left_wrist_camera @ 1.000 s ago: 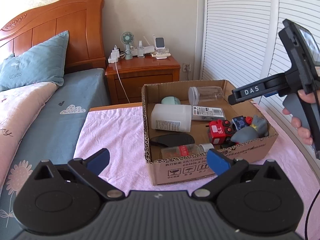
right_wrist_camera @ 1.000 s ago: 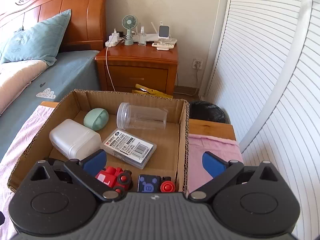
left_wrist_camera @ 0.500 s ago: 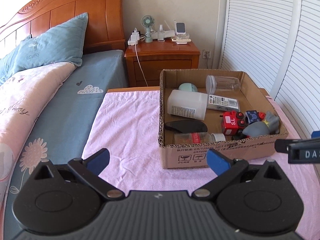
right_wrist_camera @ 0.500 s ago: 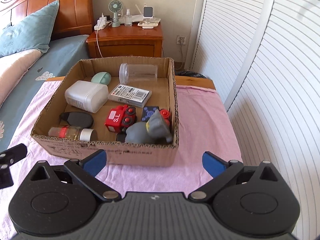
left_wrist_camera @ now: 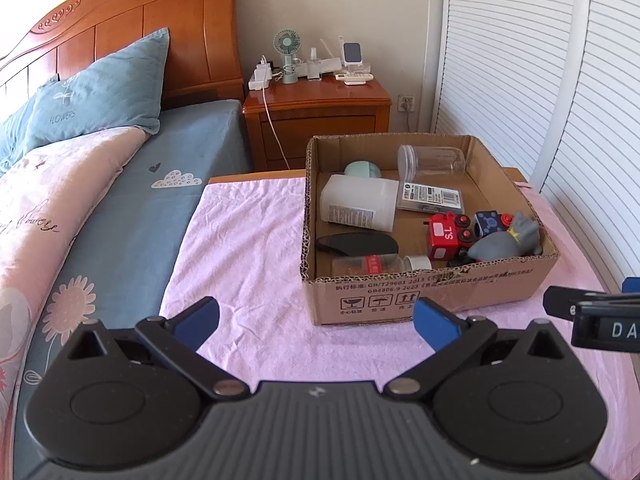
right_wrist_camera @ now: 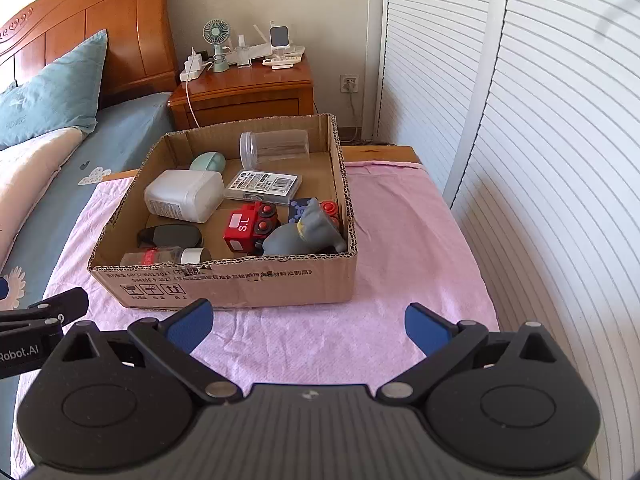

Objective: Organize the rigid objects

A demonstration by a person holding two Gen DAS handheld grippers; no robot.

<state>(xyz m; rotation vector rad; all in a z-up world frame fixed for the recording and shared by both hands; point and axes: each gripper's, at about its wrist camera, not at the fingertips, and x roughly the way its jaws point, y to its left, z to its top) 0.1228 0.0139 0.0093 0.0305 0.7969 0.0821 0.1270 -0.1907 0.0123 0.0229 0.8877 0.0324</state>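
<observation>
A cardboard box (left_wrist_camera: 432, 296) (right_wrist_camera: 240, 282) sits on the pink-clothed table. Inside lie a white container (left_wrist_camera: 358, 202) (right_wrist_camera: 184, 196), a clear jar (left_wrist_camera: 432, 158) (right_wrist_camera: 274, 148), a flat labelled case (left_wrist_camera: 432, 197) (right_wrist_camera: 262, 186), a red toy truck (left_wrist_camera: 446, 236) (right_wrist_camera: 248, 228), a grey soft toy (left_wrist_camera: 506, 240) (right_wrist_camera: 304, 234), a black oval piece (left_wrist_camera: 356, 244) (right_wrist_camera: 170, 236) and a small bottle (left_wrist_camera: 376, 266) (right_wrist_camera: 166, 256). My left gripper (left_wrist_camera: 316, 320) is open in front of the box. Also before the box, my right gripper (right_wrist_camera: 308, 324) stands open and empty.
The pink cloth (left_wrist_camera: 248, 248) (right_wrist_camera: 404, 240) covers the table around the box. A bed (left_wrist_camera: 120, 200) lies to the left, a wooden nightstand (left_wrist_camera: 316, 116) with a fan stands behind. White louvred doors (right_wrist_camera: 540, 140) run along the right.
Both grippers have drawn back from the box toward the table's near edge. The right one was above the box contents a second ago and now sits in front of it.
</observation>
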